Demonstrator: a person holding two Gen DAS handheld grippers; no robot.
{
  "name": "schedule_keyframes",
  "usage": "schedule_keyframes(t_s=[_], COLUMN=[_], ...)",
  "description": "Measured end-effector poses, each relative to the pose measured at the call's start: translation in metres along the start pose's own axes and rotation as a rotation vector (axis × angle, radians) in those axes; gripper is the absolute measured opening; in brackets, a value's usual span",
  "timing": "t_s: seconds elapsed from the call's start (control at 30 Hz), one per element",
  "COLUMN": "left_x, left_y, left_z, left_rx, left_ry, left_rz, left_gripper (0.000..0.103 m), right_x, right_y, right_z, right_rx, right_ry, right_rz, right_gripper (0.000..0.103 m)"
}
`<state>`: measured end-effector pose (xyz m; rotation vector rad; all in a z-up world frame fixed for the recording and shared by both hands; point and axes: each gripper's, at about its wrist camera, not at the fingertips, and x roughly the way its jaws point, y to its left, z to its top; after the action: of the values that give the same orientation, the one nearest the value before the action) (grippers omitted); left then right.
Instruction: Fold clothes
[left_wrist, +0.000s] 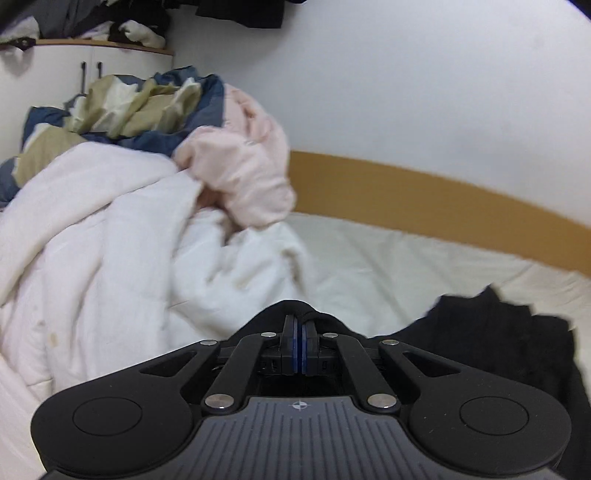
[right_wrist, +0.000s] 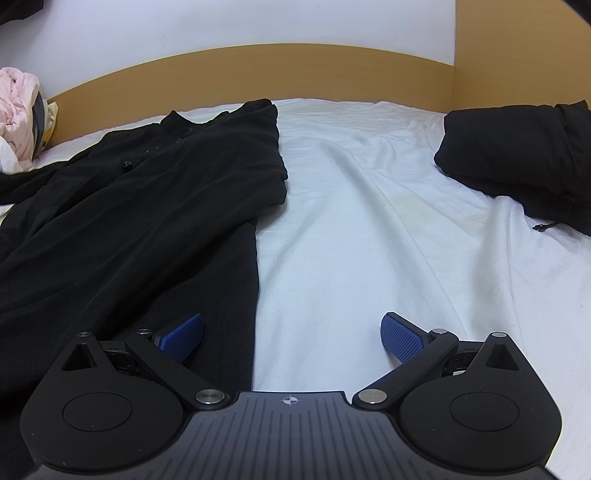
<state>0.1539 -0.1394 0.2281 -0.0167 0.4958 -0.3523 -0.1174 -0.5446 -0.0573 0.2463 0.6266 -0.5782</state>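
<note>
A black polo shirt (right_wrist: 147, 192) lies spread on the white bed sheet (right_wrist: 369, 221), collar toward the headboard, its right sleeve folded in. My right gripper (right_wrist: 291, 334) is open and empty, low over the shirt's right edge, its left pad (right_wrist: 183, 336) above black cloth and its right pad (right_wrist: 400, 338) above bare sheet. My left gripper (left_wrist: 299, 325) is shut on a fold of the black shirt (left_wrist: 498, 332), lifting its edge. The rest of the shirt trails off to the right in the left wrist view.
A folded black garment (right_wrist: 517, 155) lies at the right of the bed. A heap of white duvet (left_wrist: 110, 258), pink cloth (left_wrist: 240, 166) and blue-beige bedding (left_wrist: 129, 107) fills the left side. A wooden headboard (right_wrist: 258, 74) and white wall bound the bed. A white cupboard (left_wrist: 55, 70) stands far left.
</note>
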Motion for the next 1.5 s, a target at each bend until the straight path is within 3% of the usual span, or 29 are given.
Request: schedule_keyframes(t_s=[0.33,0.53,0.73,0.93,1.03,1.2,1.33,1.43,1.5], left_x=[-0.065,-0.087,-0.100,-0.106,-0.107,-0.083,-0.057,-0.049,-0.047], left_y=[-0.091,-0.142,-0.194,-0.248,-0.278,-0.314,-0.340,-0.362,-0.372], left_z=[0.051,0.059,0.044,-0.008,-0.053,-0.138,-0.203,-0.233,-0.243], left_rx=[0.028,0.022,0.076,0.134,0.183,0.224,0.296,0.384,0.411], left_ry=[-0.085,-0.065,-0.006,0.133,0.193,0.305,0.396,0.407,0.401], left_rz=[-0.143,-0.241,-0.312,-0.426,-0.500,-0.542,-0.526,-0.491,-0.475], left_gripper=[0.002,0.002,0.002,0.002,0.002,0.002,0.002,0.004,0.014], right_x=[-0.001,-0.002,-0.005,-0.008,-0.010,-0.016,-0.022,-0.026,-0.028], right_y=[-0.002,-0.003,-0.004,-0.009,-0.015,-0.028,-0.036,-0.038,-0.041], right_z=[-0.001,-0.001,-0.002,-0.002,-0.002,-0.003,-0.006,-0.007,-0.008], right_rx=[0.004,0.001,0.003,0.033,0.064,0.124,0.158,0.161,0.163], right_ry=[-0.001,0.001,0.002,-0.005,-0.012,-0.027,-0.037,-0.044,-0.048], right_rz=[0.015,0.023,0.036,0.058,0.087,0.103,0.122,0.133,0.134], right_gripper=[0.103,0.103,0.103,0.103,0.103,0.103,0.103,0.103,0.103])
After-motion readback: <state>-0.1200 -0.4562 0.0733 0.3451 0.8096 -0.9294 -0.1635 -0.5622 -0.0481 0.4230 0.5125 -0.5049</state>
